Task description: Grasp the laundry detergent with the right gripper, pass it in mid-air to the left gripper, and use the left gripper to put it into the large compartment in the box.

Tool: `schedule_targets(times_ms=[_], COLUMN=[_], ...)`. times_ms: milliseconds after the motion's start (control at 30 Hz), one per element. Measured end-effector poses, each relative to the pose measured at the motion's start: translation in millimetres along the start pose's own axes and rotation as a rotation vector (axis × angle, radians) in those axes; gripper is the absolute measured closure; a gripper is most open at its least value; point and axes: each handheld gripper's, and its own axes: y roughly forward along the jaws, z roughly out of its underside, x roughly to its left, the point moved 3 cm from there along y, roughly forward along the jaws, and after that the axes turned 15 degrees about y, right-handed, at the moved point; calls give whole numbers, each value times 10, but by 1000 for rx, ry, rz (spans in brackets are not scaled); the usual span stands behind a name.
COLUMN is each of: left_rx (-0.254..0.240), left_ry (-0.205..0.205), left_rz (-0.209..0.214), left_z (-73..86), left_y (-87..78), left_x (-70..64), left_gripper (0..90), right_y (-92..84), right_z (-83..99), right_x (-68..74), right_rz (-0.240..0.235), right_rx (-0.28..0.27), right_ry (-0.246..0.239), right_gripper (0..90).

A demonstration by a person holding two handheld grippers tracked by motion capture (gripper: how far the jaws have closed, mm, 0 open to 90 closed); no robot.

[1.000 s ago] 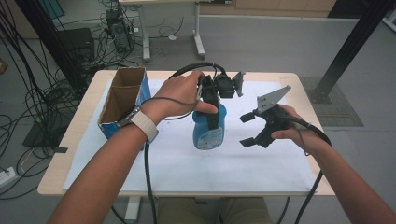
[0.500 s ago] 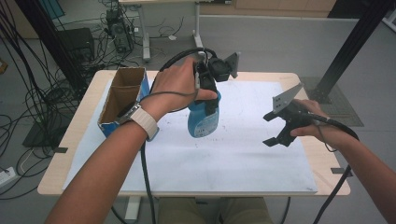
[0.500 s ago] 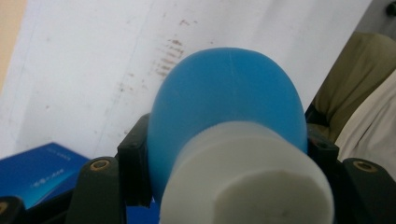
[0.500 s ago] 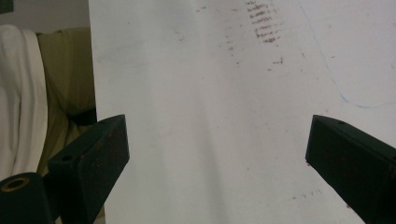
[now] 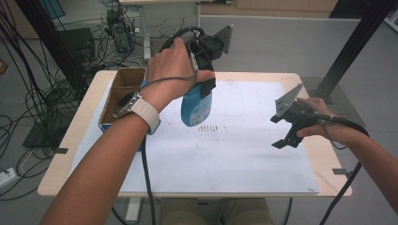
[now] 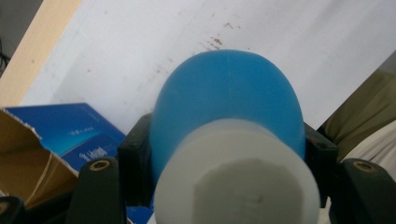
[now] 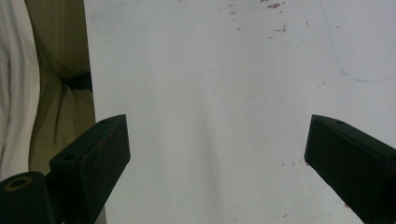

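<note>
- The left gripper (image 5: pixel 205 86) is clamping the blue bottle (image 5: pixel 196 105) just under its white cap (image 6: pixel 236 182), hanging it above the white mat (image 5: pixel 244 154) beside the cardboard box (image 5: pixel 123 93).
- The right gripper (image 5: pixel 286 136) is hovering with its jaws spread, grasping nothing.
- I'd be keeping that clamp firm and the bottle vertical while carrying it.

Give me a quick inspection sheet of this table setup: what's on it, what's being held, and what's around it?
Surface: wooden table under a white sheet with small dark specks.
Job's things: blue bottle, white cap, lifted clear of the sheet.
Clutter: open cardboard box with blue sides at the table's left edge.
Grippers: left hand-held gripper clamped on the bottle near its cap; right hand-held gripper open, empty, above the sheet.
Cables: one trails from each gripper.
Surroundings: tangled floor cables, black posts, another desk behind.
</note>
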Motion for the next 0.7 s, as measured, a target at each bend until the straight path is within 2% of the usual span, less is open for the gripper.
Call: schedule_targets(times_ms=[233,433,700], left_rx=[6,16,41], left_ry=[-105,-218,-305], left_rz=[-15,-27,-54], left_z=[63,153,292], left_y=[-95,-199,-297], left_x=[112,259,463], left_gripper=[370,370,370], right_y=[-37,-68,-58], right_z=[6,10,15], right_x=[-44,-85,-124], right_rz=[19,18,19], right_rx=[-14,-20,-16], right_ry=[4,10,15], right_gripper=[73,78,80])
